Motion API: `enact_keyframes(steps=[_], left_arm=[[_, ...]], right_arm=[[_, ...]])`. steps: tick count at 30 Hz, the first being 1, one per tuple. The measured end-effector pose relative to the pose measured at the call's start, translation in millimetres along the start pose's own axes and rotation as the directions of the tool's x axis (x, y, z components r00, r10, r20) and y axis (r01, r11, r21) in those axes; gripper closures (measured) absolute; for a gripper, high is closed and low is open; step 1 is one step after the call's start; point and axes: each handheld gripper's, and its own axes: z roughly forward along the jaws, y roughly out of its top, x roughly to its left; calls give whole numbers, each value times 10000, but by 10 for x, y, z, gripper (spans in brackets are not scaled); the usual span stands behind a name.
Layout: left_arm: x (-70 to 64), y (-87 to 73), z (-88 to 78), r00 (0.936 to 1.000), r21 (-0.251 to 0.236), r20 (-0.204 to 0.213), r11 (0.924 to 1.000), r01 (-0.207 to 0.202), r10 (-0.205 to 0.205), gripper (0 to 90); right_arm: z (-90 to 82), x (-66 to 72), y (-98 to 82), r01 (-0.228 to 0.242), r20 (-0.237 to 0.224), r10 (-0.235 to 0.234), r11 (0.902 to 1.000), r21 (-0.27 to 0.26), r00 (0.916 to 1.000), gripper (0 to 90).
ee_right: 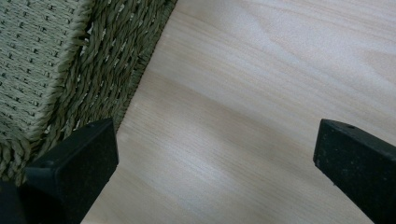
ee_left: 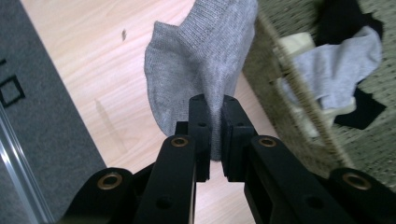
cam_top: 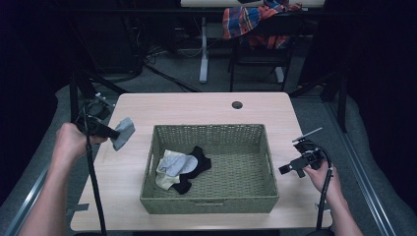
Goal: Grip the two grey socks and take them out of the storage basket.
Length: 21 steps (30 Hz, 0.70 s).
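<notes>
One grey sock (ee_left: 201, 70) hangs pinched in the left gripper (ee_left: 212, 135), jaws clamped on its fabric, over the tabletop (cam_top: 206, 105) just left of the basket (cam_top: 209, 202). Right gripper (cam_top: 285, 169) hovers beside the basket's right wall, jaws wide apart, holding nothing.

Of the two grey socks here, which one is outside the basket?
The grey sock clamped in the left gripper, hanging over the table left of the basket. The other grey sock lies inside, on the cream and black socks.
</notes>
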Motion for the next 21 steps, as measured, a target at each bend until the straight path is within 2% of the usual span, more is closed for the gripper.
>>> enact_keyframes(steps=[4, 5, 9, 11, 14, 15, 17, 21], left_arm=[[101, -108, 107, 9984, -58, -174, 9985, 545, -545, 850], [119, -133, 140, 9979, 28, -165, 9980, 624, -624, 850], [175, -250, 317, 9946, 117, -150, 9946, 1027, -1025, 850], [197, -304, 414, 9934, 293, -203, 9931, 1131, -1125, 850], [238, -381, 537, 9900, 421, -63, 9891, 1408, -1406, 850], [252, -404, 575, 9894, 490, -26, 9882, 1454, -1455, 850], [268, -446, 652, 9872, 538, 18, 9858, 1589, -1592, 850], [296, -512, 788, 9829, 699, 115, 9807, 1824, -1836, 850]], right_arm=[[-17, -18, 12, 256, -32, -255, 9992, 317, 9997, 0], [7, -3, -4, -28, -88, 27, 10000, -68, 10000, 0], [-11, -7, 8, 178, -34, -177, 9996, 202, 9998, 0], [-2, 2, 1, 68, -25, -68, 10000, 50, 10000, 0], [-1, 2, 2, 46, -24, -46, 10000, 62, 10000, 0], [-8, -9, 8, 179, -49, -178, 9996, 226, 9998, 0], [3, 3, 2, 24, 4, -24, 10000, 81, 10000, 0], [5, 2, 1, 14, -7, -14, 10000, 77, 10000, 0]])
